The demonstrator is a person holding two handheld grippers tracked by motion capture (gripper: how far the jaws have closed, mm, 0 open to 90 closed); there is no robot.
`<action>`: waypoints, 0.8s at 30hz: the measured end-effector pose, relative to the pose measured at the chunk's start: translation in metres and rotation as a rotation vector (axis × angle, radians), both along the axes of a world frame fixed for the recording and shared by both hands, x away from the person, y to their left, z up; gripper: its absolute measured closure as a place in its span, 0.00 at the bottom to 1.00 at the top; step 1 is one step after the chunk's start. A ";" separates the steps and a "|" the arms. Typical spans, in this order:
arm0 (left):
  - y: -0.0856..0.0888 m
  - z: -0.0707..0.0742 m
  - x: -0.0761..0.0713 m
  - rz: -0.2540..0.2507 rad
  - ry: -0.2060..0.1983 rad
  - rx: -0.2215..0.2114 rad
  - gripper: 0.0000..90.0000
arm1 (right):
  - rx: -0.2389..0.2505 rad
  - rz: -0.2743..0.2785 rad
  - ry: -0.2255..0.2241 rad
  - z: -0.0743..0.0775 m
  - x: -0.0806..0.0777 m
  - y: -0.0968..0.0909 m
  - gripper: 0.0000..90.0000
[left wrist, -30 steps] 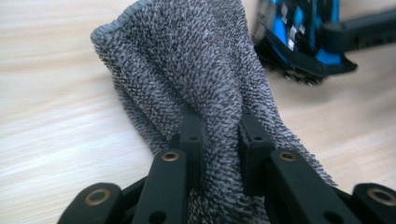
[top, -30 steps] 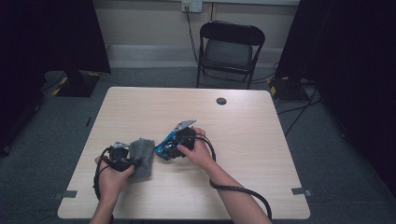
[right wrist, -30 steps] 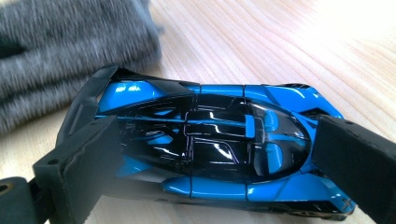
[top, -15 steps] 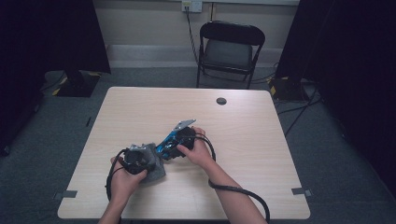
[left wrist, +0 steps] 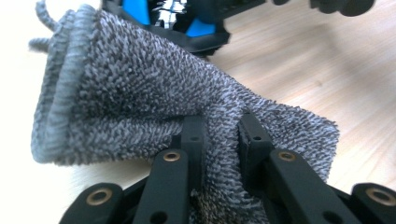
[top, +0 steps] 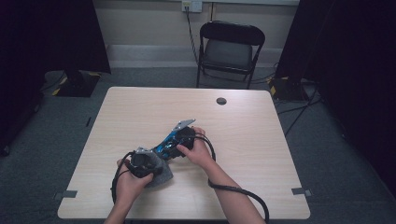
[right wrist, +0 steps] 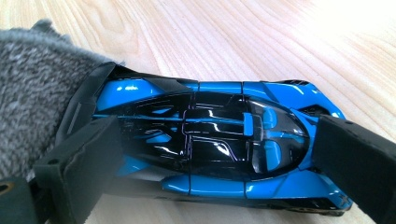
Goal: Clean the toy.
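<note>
Nubby grey cloth (left wrist: pixel 140 98) against glossy blue toy car (right wrist: pixel 219 149)

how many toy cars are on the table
1. The blue and black toy car lies near the table's middle, between the right gripper's jaws, with the grey cloth against one end.

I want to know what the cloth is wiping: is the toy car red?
No, the toy car held between the right gripper's jaws is blue and black, with the grey cloth at its end.
</note>
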State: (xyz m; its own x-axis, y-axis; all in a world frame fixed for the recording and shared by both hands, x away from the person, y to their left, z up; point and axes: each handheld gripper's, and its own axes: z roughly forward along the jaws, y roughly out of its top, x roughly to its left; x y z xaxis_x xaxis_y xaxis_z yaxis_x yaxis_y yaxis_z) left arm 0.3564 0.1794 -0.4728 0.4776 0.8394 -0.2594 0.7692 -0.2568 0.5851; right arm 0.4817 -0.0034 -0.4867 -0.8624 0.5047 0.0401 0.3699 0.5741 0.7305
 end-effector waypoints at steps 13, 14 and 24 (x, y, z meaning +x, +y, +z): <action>-0.018 0.001 -0.006 -0.063 0.001 0.003 0.84 | -0.004 0.000 0.001 0.000 0.000 0.000 0.01; -0.020 0.001 -0.006 -0.071 0.003 0.000 0.84 | -0.004 0.000 0.001 0.000 0.000 0.000 0.01; -0.028 0.003 -0.011 -0.167 0.027 -0.041 0.84 | -0.008 0.002 0.001 0.001 0.001 0.000 0.01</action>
